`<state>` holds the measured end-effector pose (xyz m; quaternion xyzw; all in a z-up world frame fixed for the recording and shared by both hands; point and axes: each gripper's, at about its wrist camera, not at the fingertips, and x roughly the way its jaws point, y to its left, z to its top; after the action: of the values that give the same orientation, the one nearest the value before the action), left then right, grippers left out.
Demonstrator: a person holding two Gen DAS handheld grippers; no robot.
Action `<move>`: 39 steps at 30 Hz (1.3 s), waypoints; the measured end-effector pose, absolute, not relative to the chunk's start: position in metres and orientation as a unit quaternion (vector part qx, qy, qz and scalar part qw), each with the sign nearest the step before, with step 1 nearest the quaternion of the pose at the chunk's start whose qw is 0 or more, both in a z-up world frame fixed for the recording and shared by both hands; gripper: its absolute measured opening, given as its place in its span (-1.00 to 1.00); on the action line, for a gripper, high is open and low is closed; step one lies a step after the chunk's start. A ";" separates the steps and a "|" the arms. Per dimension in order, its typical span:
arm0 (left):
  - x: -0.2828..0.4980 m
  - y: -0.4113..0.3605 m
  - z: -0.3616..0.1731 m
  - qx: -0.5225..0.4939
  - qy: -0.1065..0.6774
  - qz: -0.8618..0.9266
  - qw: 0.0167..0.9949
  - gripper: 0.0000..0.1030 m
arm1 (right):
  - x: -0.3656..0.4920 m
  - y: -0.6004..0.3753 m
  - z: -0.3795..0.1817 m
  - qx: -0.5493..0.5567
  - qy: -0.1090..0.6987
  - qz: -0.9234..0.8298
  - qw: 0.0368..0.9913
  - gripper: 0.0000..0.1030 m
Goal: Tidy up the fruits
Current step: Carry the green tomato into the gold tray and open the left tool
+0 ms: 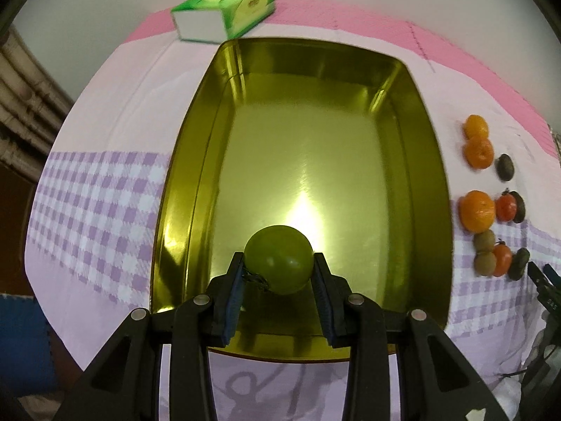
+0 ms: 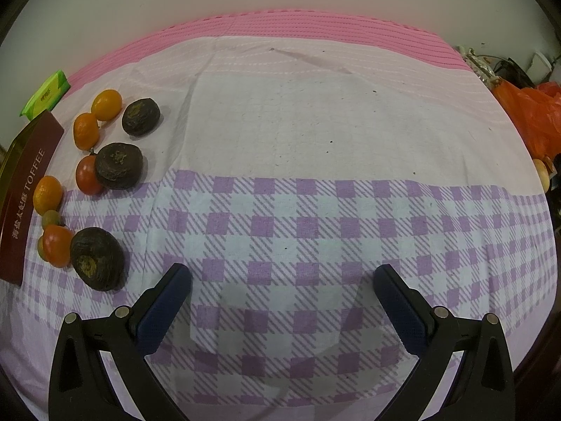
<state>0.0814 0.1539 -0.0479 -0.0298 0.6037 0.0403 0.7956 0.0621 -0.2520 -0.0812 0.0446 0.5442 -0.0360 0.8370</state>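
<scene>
Left tongs (image 1: 278, 263) clamp a smooth, round green fruit (image 1: 278, 258) over the shiny gold tin (image 1: 431, 161). Right tongs (image 2: 282, 279) gape wide above the checked cloth (image 2: 315, 228), beside wrinkled dark fruits (image 2: 96, 258) and glossy oranges (image 2: 86, 129).

At the left edge of the right wrist view, I read "TOFFEE" beside Chinese characters on the maroon tin (image 2: 26, 189).

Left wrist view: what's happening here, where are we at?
The left tool is shut on a green fruit, holding it over the near end of the gold tin, which has nothing else in it. The right tool is open over the checked cloth, holding nothing. The other fruits lie on the cloth beside the tin.
</scene>
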 end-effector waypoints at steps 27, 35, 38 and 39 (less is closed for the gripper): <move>0.075 0.168 -0.074 -0.046 0.616 0.060 0.784 -0.04 | 0.062 -0.252 -0.081 0.042 0.538 -0.039 0.841 1.00; 0.070 0.177 -0.054 -0.069 0.581 0.046 0.810 0.27 | 0.061 -0.251 -0.081 0.042 0.540 -0.038 0.840 1.00; 0.067 0.183 -0.047 -0.071 0.571 0.055 0.816 0.32 | 0.061 -0.251 -0.081 0.042 0.541 -0.036 0.839 1.00; 0.066 0.185 -0.044 -0.070 0.568 0.060 0.818 0.33 | 0.061 -0.251 -0.081 0.041 0.541 -0.034 0.839 1.00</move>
<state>0.0659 0.1849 -0.0444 -0.0702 0.5676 0.0601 0.8181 0.0609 -0.2508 -0.0812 0.0411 0.5414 -0.0336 0.8391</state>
